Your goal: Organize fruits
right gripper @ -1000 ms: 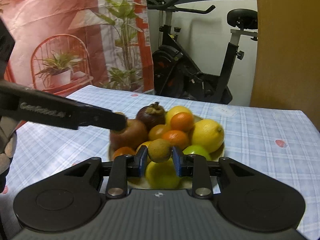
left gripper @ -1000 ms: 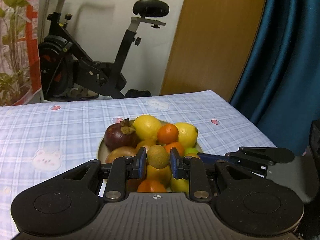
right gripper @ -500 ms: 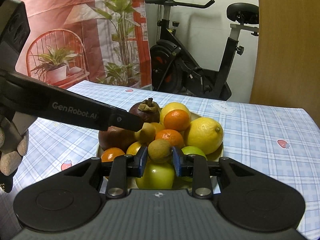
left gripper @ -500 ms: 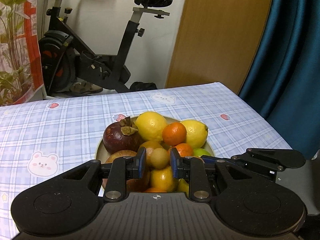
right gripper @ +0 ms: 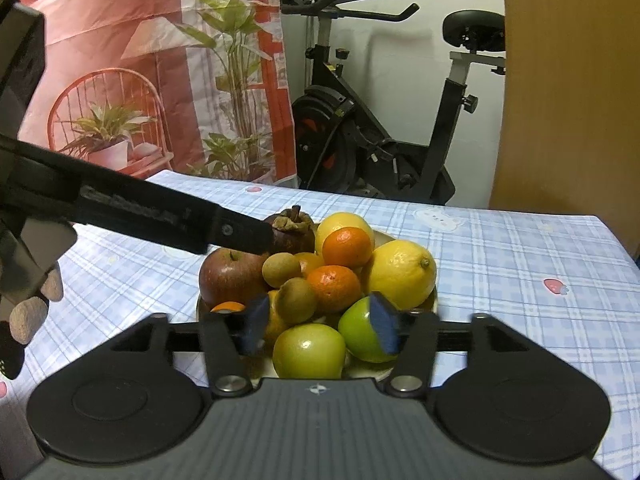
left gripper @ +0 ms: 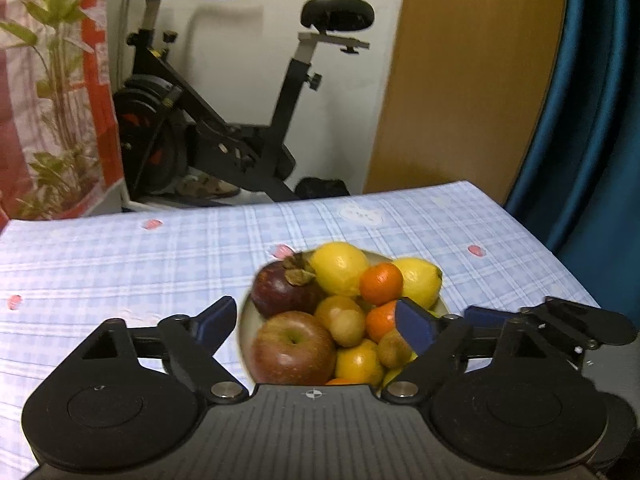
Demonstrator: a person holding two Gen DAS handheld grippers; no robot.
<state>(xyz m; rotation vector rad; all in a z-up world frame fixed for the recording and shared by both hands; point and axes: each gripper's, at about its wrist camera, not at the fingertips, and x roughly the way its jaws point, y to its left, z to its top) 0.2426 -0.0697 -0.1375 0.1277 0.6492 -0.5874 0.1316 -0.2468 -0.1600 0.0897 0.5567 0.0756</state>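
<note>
Right wrist view shows my right gripper [right gripper: 318, 322] and left gripper [left gripper: 314, 320], jaws just opened and empty, over the fruit pile [right gripper: 320, 280]; releasing looks done, so next I should pull both back.

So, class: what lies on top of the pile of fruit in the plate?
Two small brown fruits sit on top, among two tangerines. The plate underneath is mostly covered, and lower fruit is partly hidden. Both grippers are open, jaws just opened.
</note>
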